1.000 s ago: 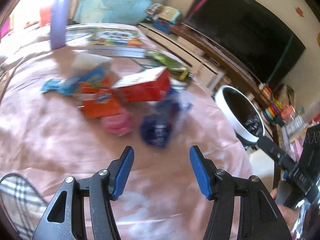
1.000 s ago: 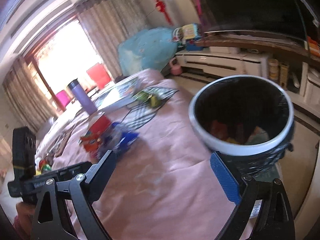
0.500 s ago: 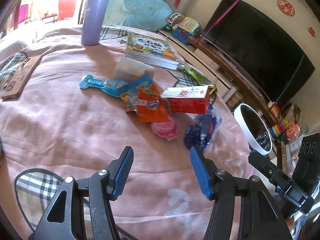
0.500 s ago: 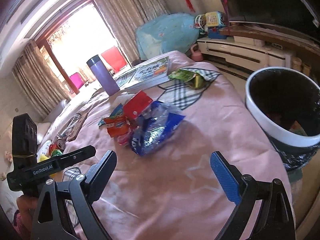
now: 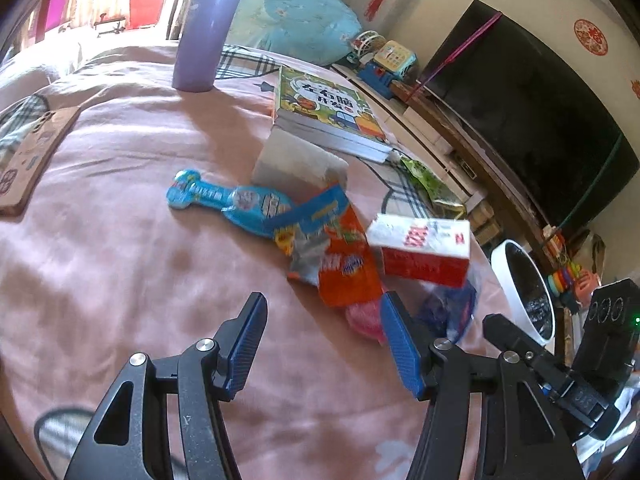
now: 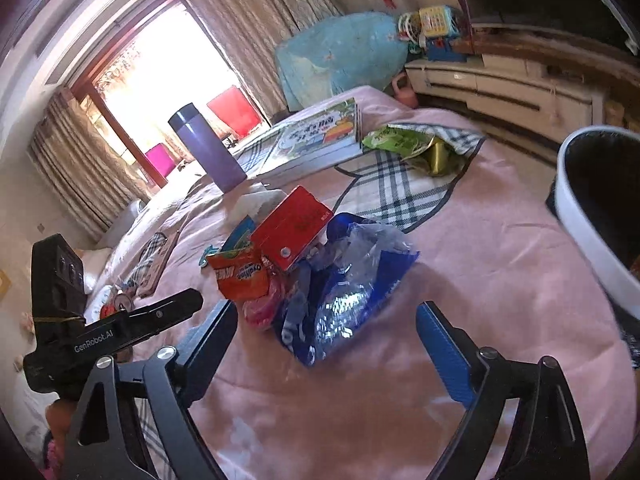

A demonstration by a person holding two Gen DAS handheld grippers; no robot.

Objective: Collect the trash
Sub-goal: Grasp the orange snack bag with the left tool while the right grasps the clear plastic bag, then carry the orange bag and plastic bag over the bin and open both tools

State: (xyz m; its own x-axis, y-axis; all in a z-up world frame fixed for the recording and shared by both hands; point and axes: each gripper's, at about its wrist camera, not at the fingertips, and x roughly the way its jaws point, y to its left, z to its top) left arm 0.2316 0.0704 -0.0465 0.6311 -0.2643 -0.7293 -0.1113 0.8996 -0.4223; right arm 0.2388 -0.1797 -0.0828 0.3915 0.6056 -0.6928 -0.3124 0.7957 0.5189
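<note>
A trash pile lies on the pink bedspread: an orange snack wrapper (image 5: 348,268) (image 6: 240,276), a red carton (image 5: 424,252) (image 6: 292,228), a crumpled blue plastic bag (image 5: 452,308) (image 6: 344,292) and a pink round piece (image 5: 364,320). My left gripper (image 5: 326,344) stands open just short of the wrapper, with nothing between its fingers. The jaws of my right gripper (image 6: 328,320) are wide and closing. The bag's near end lies between its tips, untouched. A white-rimmed black bin (image 5: 502,276) (image 6: 580,232) stands beside the bed on the right.
Farther back lie a blue blister pack (image 5: 232,204), white tissue (image 5: 296,160), a green snack bag (image 6: 400,142), a picture book (image 5: 324,108) and an upright purple flask (image 5: 204,28). A TV (image 5: 520,100) on a low cabinet lines the right wall.
Both grippers have come closer to the pile. The right view has swung from the bin to the blue bag, and its jaws have narrowed a little. The left jaws are unchanged.
</note>
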